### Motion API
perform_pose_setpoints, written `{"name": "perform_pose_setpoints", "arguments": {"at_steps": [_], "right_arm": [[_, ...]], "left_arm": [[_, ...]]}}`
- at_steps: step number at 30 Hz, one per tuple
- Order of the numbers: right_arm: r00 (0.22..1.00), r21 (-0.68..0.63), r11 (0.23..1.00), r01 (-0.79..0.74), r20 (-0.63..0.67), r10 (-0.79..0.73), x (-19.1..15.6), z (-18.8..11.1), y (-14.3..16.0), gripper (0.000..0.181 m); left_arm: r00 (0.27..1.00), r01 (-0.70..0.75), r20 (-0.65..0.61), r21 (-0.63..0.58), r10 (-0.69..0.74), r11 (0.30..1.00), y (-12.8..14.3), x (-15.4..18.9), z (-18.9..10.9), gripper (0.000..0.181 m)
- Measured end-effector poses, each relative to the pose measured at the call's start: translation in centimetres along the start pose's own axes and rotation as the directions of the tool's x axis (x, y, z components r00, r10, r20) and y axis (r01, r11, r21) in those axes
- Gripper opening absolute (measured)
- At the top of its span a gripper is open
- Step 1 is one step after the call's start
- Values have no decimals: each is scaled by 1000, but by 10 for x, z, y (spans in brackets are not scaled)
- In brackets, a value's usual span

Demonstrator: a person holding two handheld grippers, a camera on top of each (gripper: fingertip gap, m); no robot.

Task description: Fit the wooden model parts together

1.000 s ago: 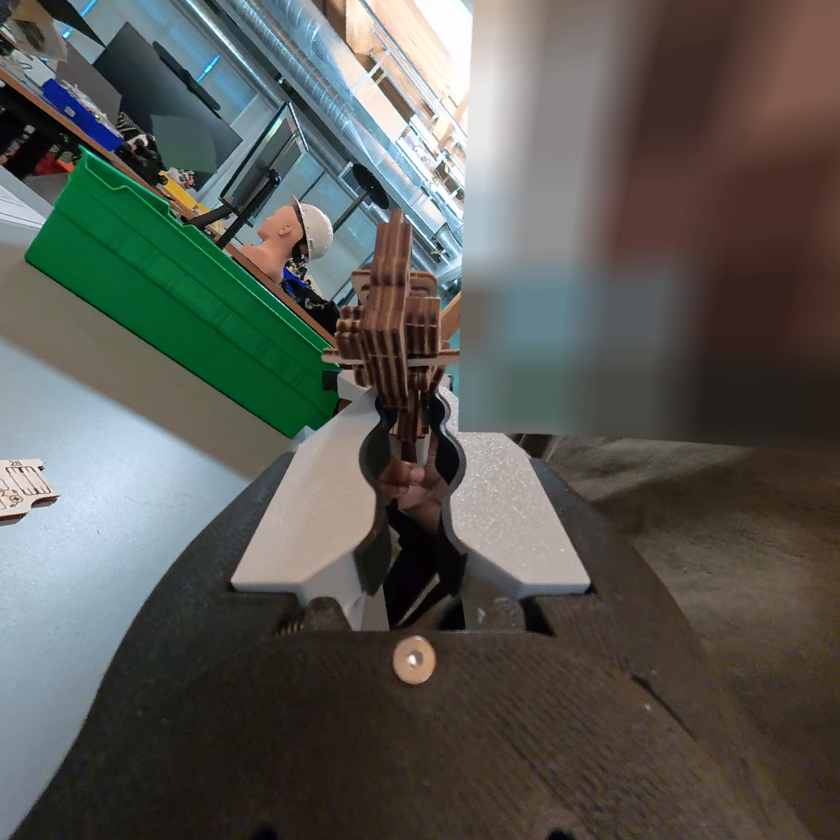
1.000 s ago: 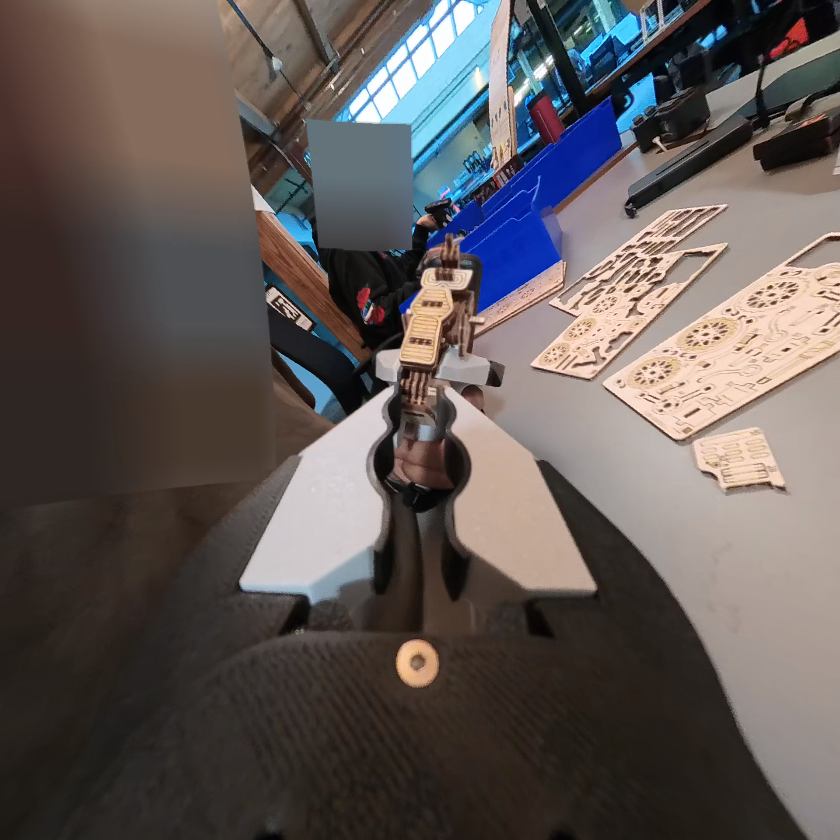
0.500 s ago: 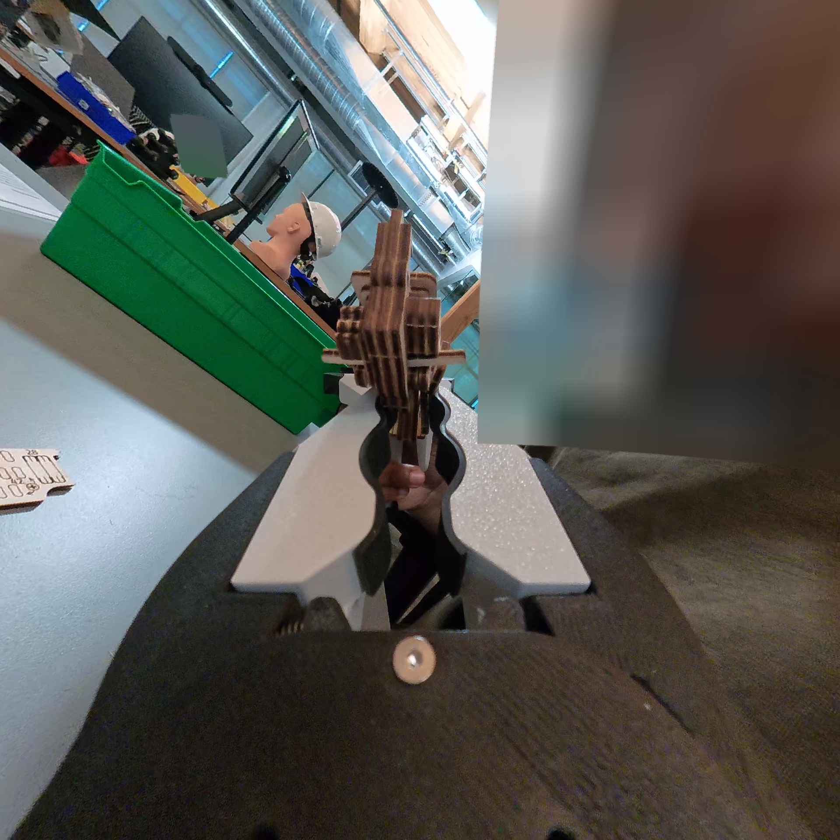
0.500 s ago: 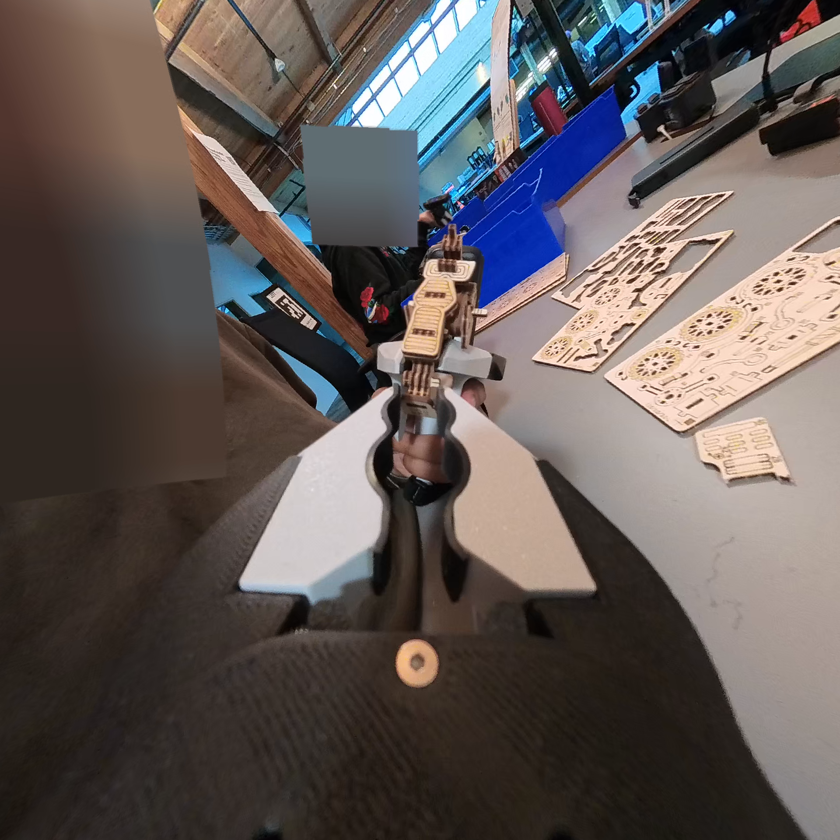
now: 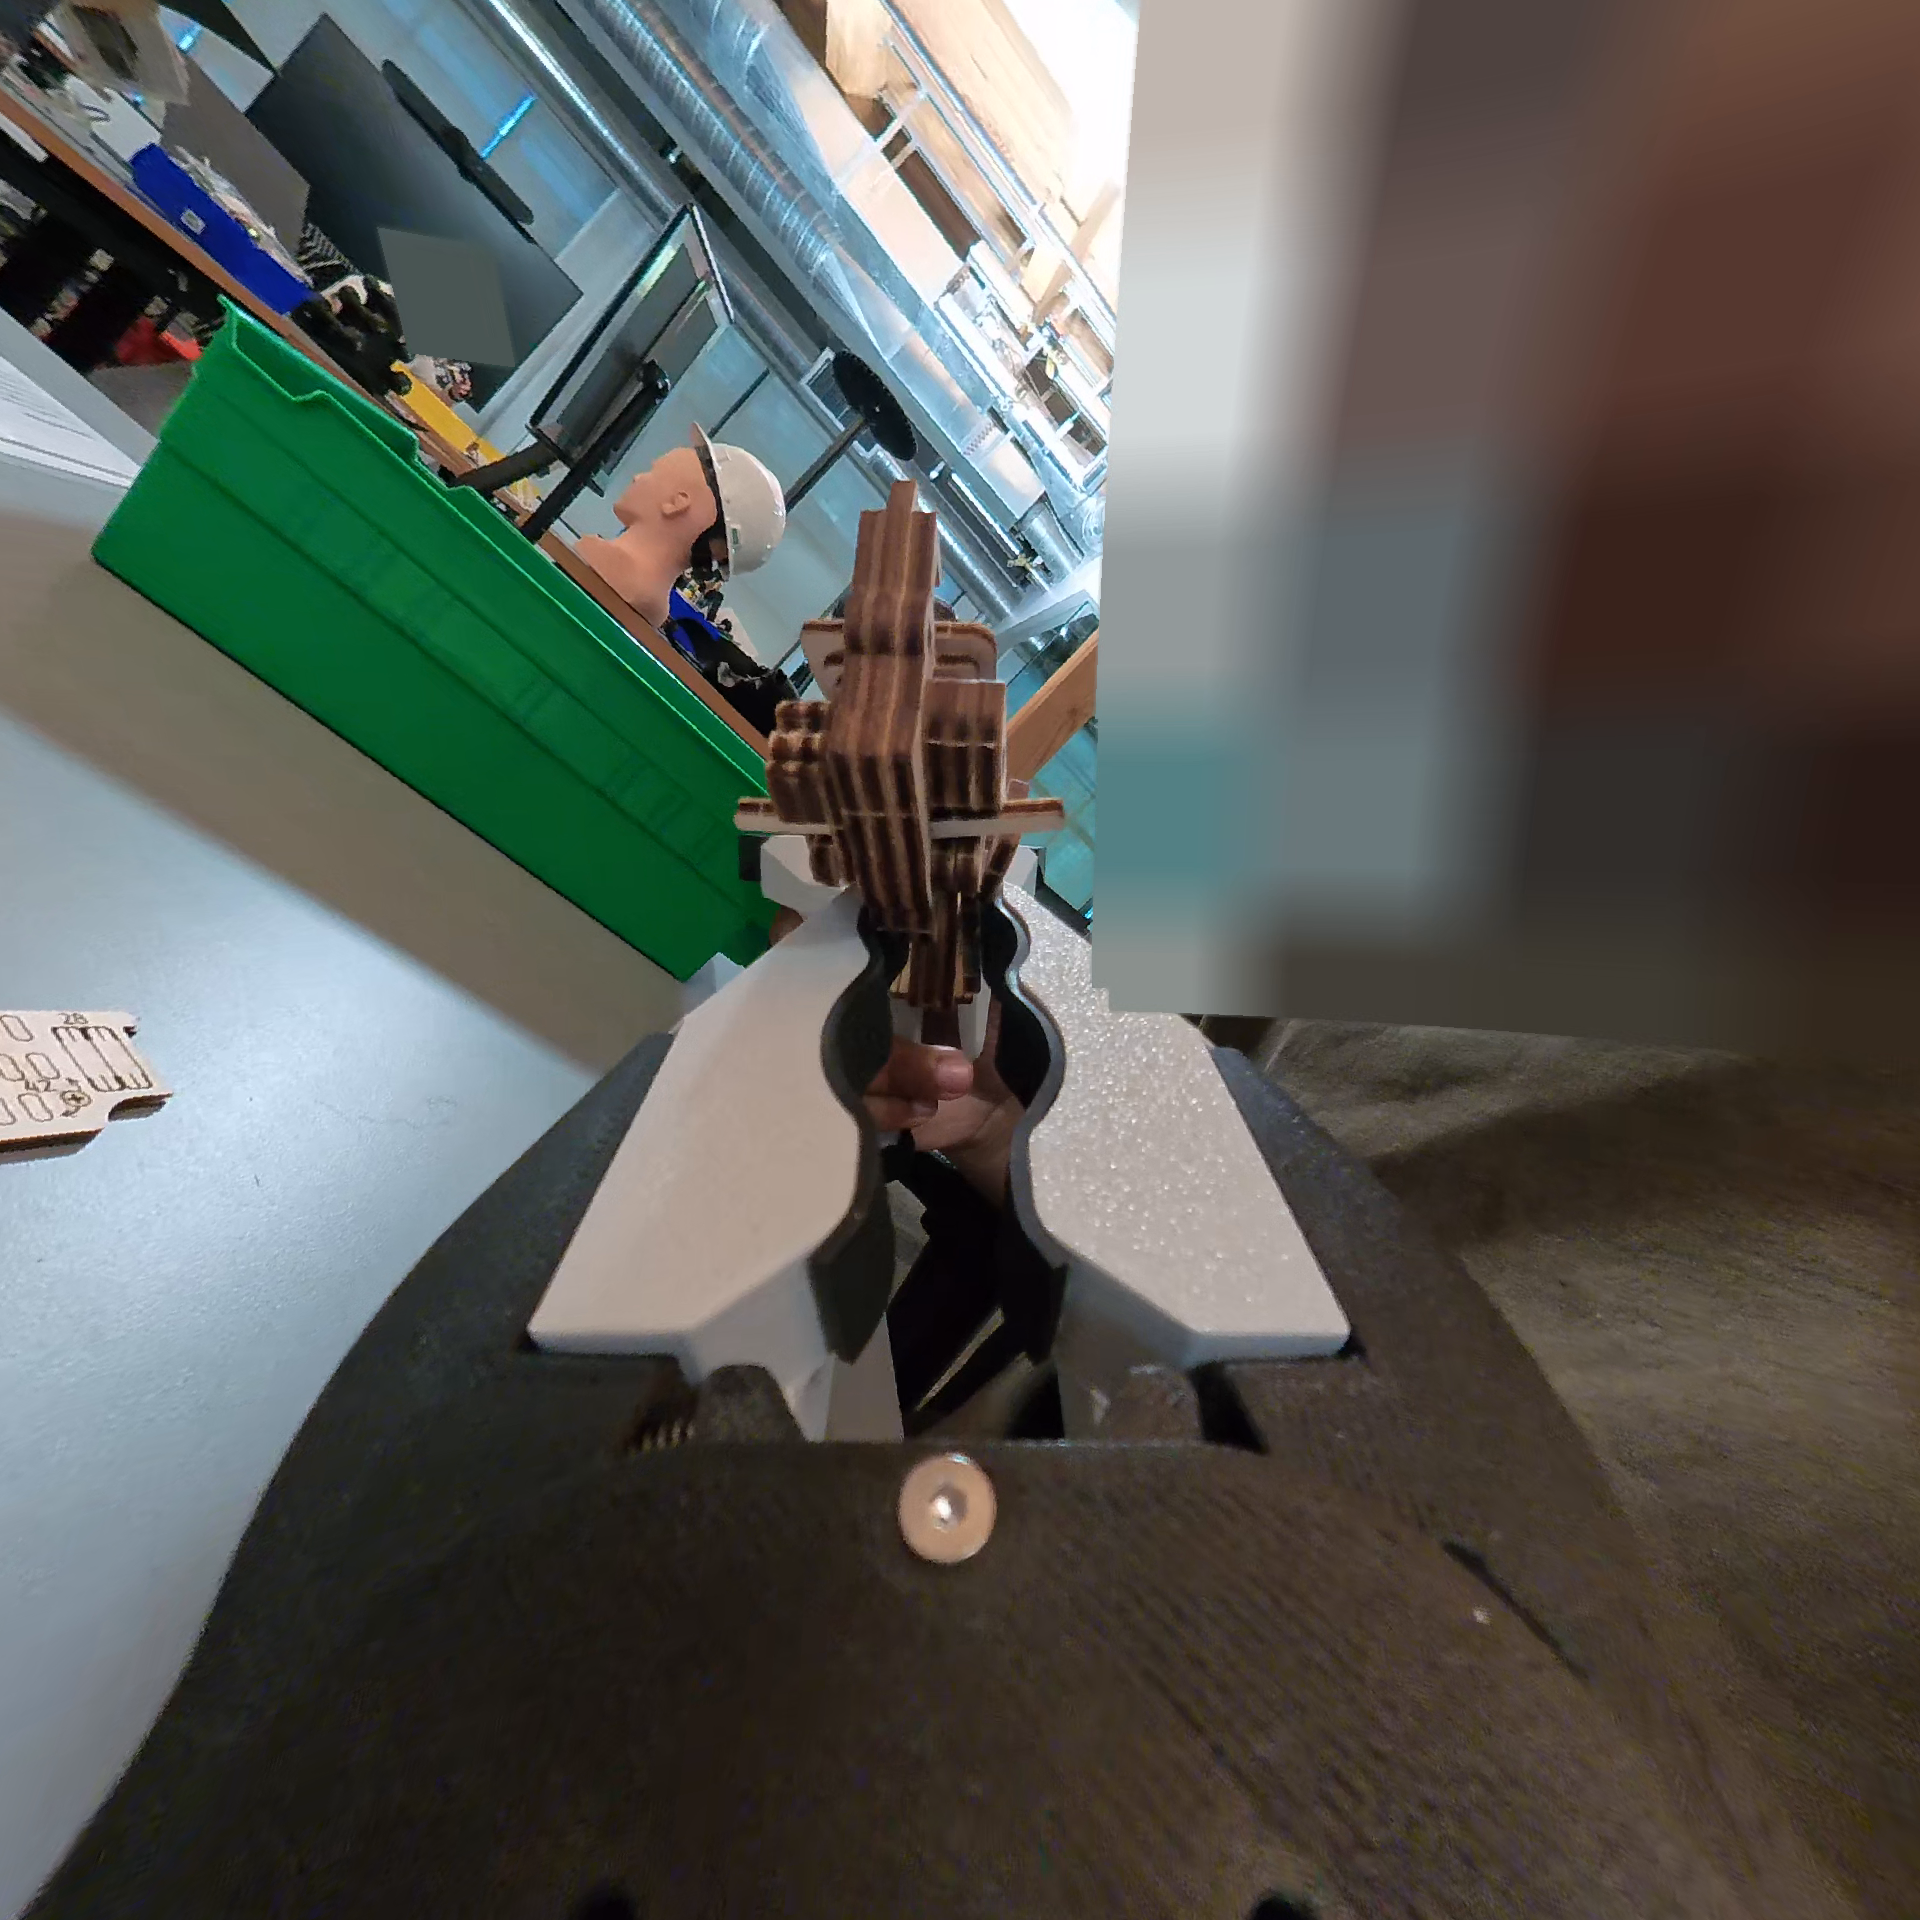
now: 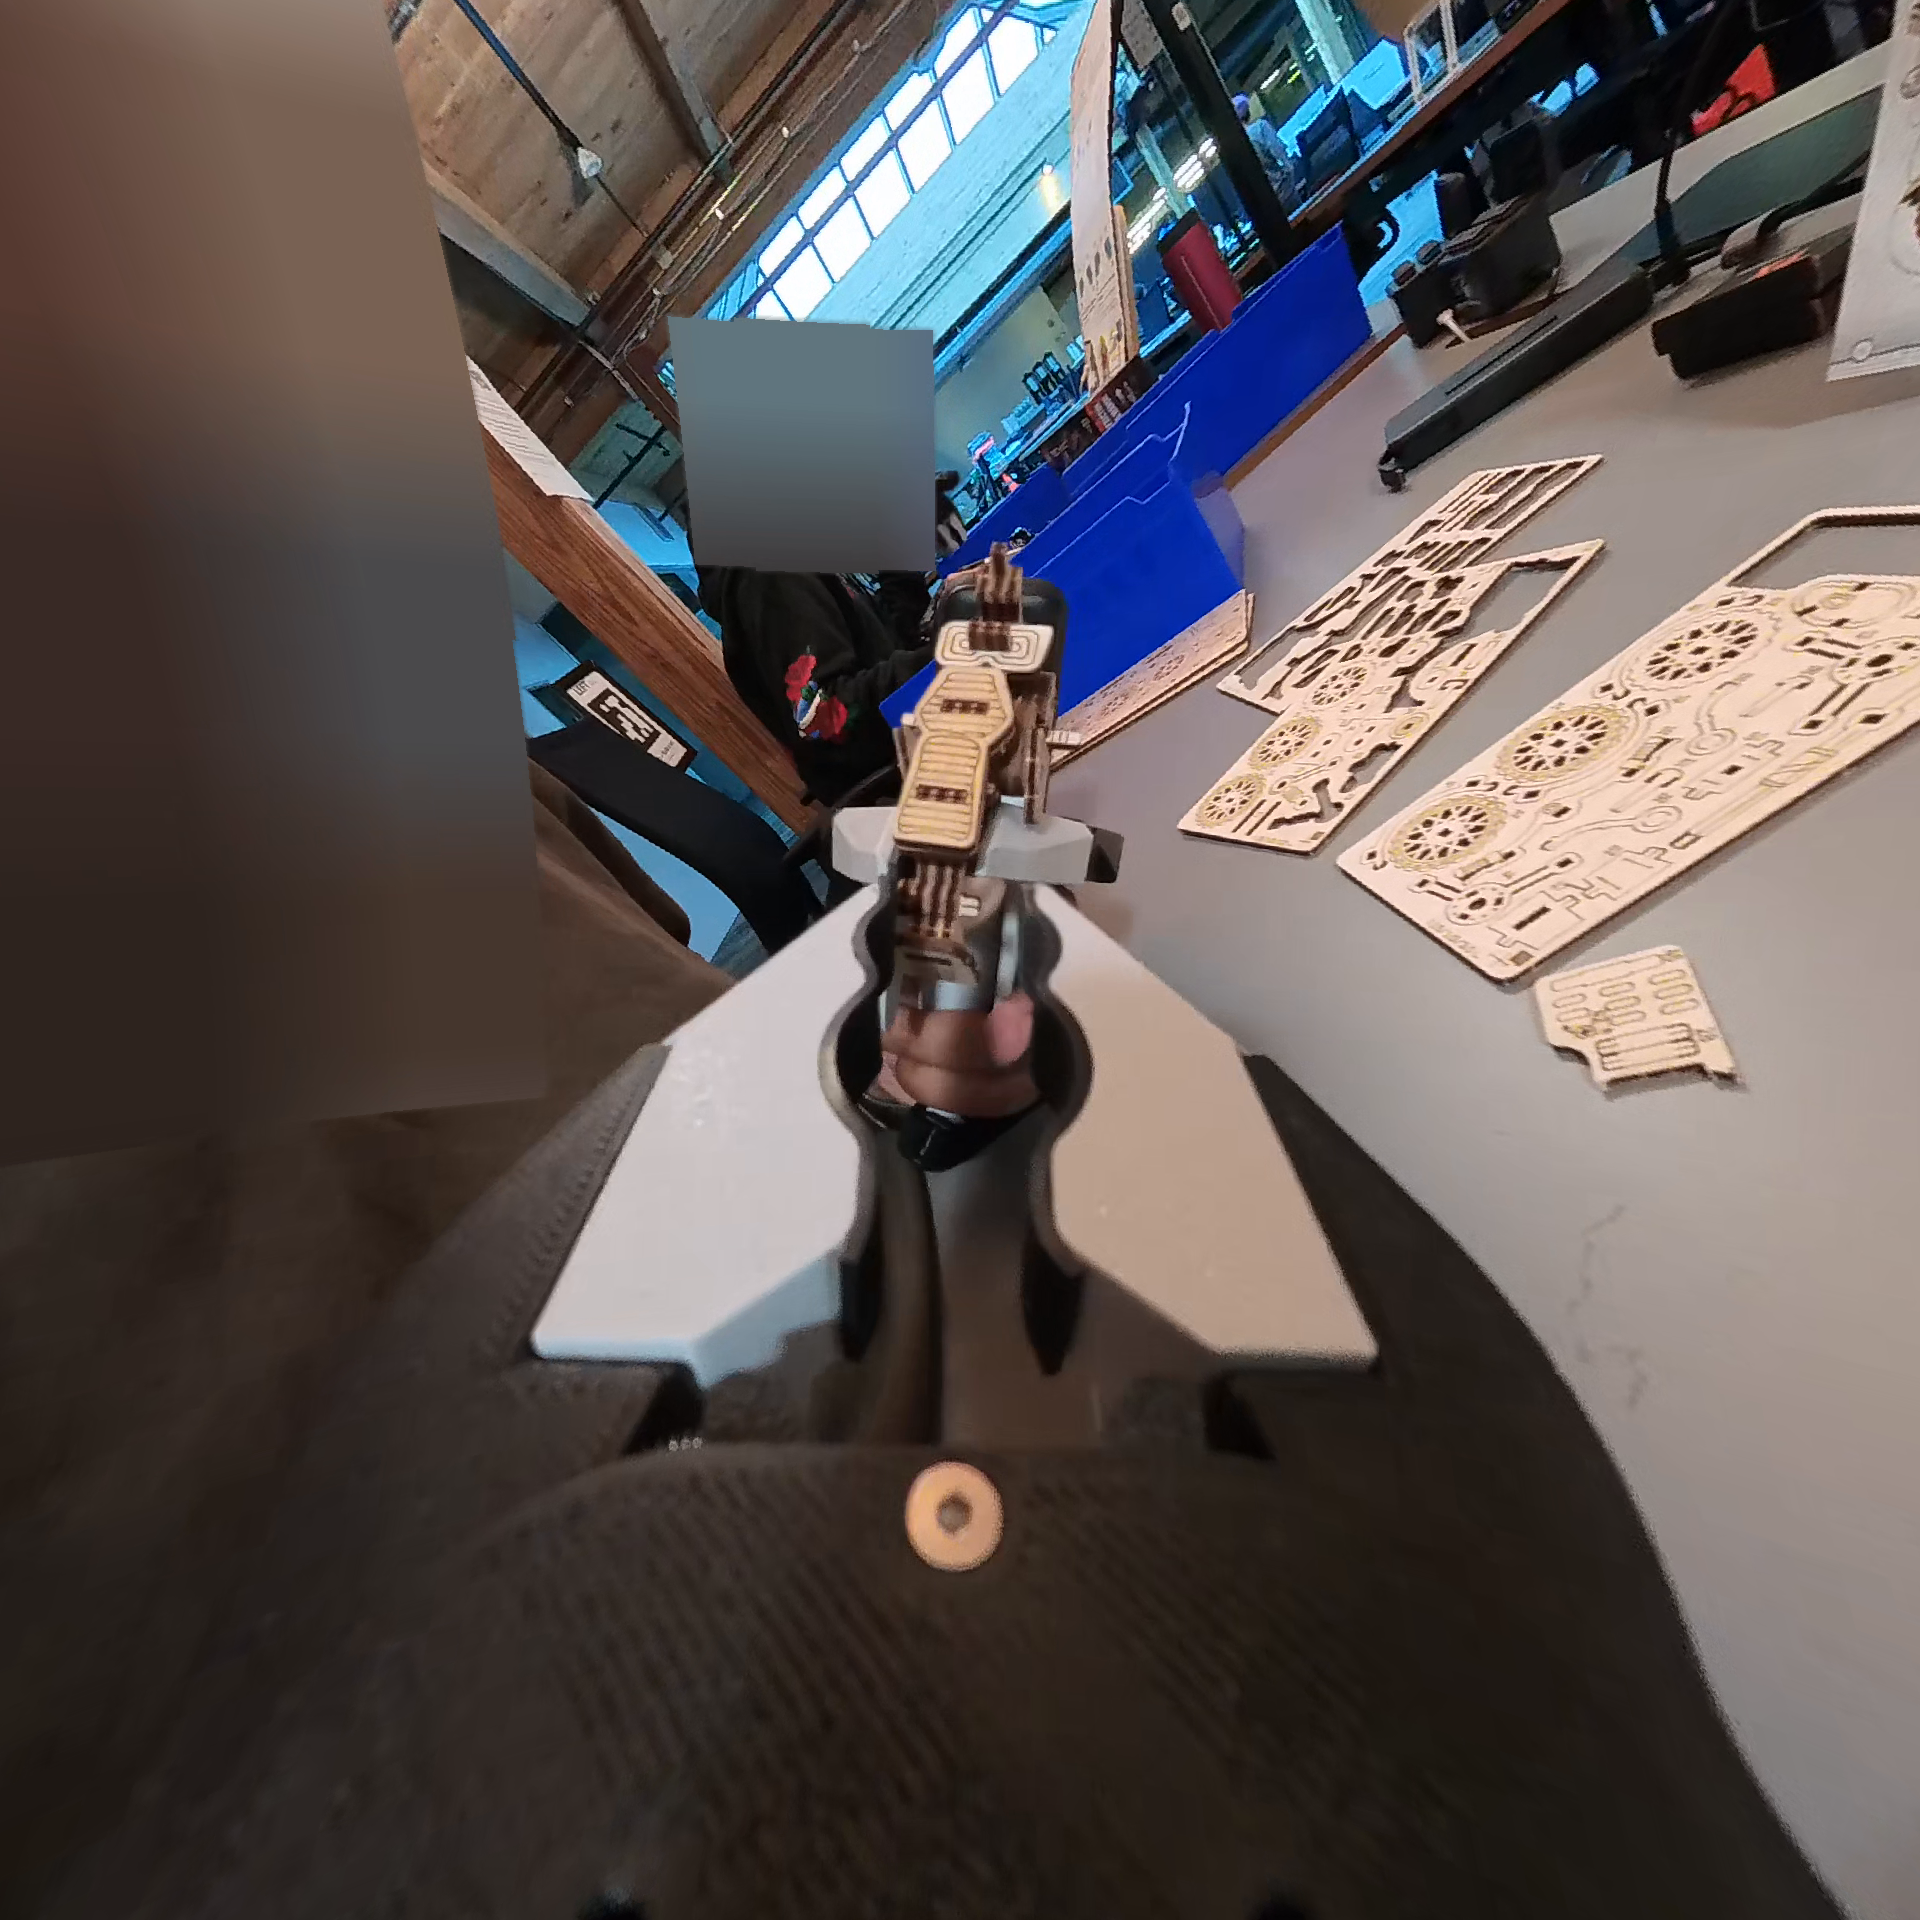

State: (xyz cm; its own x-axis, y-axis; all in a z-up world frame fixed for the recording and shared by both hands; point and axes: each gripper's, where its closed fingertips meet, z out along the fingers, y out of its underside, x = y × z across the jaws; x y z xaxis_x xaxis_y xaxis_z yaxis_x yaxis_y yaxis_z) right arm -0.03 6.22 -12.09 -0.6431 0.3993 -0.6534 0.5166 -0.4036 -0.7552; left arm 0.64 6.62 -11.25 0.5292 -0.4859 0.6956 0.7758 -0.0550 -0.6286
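A small wooden model of stacked laser-cut layers is held in the air between my two grippers, which face each other. My left gripper is shut on its lower end; from here I see its burnt brown edges. My right gripper is shut on the same model, whose pale engraved face shows here. The left gripper's grey fingertips show just behind the model in the right wrist view. A hand shows behind the jaws in both views.
A green bin stands on the grey table at the left, with a small loose wooden part near it. On the right lie wooden part sheets, a small cut-out piece, blue bins and black devices. A person in black sits beyond. Both grippers' tips are close together, under 4 cm apart. From either gripper's tips it is about 15 cm to the small cut-out piece. Seen from the left wrist view as well.
Both grippers stay shut on the model. The pair has tilted and shifted slightly, so the background has slid a little in both views. The model looks unchanged.
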Motion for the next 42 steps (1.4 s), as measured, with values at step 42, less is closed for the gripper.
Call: {"name": "perform_pose_setpoints", "arguments": {"at_steps": [42], "right_arm": [[995,102,990,-102,34,99,-2,-2,-14,13]], "left_arm": [[992,125,-11,109,-124,986,-13,4,0,0]]}}
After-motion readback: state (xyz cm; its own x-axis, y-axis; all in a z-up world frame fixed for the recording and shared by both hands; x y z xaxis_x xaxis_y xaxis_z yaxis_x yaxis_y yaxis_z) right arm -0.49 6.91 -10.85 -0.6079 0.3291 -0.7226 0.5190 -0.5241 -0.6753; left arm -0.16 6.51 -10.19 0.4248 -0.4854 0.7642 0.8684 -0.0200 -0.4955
